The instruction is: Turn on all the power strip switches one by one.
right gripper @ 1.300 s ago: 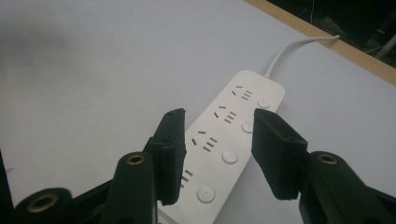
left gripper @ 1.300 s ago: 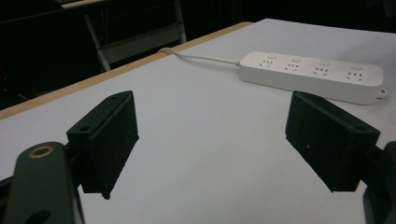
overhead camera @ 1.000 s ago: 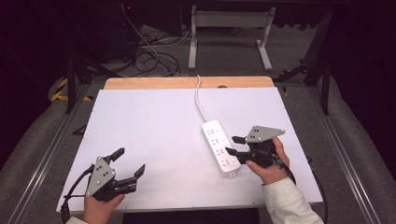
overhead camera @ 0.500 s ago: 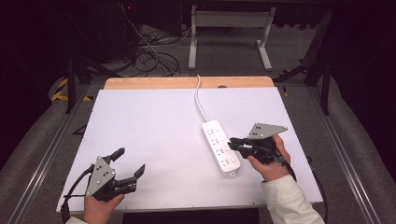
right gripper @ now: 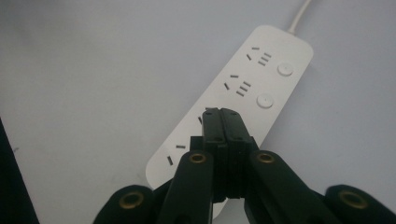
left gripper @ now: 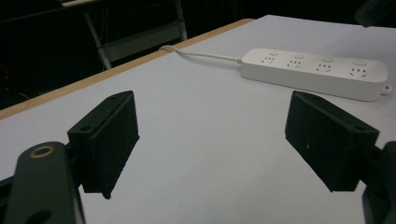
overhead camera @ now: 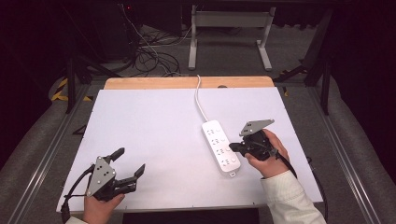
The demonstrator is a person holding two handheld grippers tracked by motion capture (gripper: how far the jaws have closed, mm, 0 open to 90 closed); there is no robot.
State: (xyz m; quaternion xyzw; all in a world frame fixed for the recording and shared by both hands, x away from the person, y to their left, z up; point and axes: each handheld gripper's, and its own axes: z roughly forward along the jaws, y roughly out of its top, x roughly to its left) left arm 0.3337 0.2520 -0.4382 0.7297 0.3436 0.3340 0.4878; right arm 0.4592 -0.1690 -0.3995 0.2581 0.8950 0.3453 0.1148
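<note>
A white power strip (overhead camera: 221,147) with several sockets and round buttons lies on the white table top (overhead camera: 154,135), its cord running to the far edge. My right gripper (overhead camera: 232,148) is shut with nothing in it, its tip hovering over the strip's right side, near a button. From the right gripper view the closed jaws of the right gripper (right gripper: 221,112) cover the third socket of the power strip (right gripper: 243,88). At the table's front left, my left gripper (overhead camera: 129,162) stands open and holds nothing. The left gripper view shows the power strip (left gripper: 317,72) far ahead, beyond the open left gripper (left gripper: 212,135).
A wooden strip (overhead camera: 187,82) edges the far side of the table. Behind it stand a metal frame (overhead camera: 229,32) and a tangle of cables (overhead camera: 149,51) on the floor. Grey rails (overhead camera: 42,154) run along both sides.
My right gripper has shut and shifted slightly left onto the power strip. The left gripper has stayed in place.
</note>
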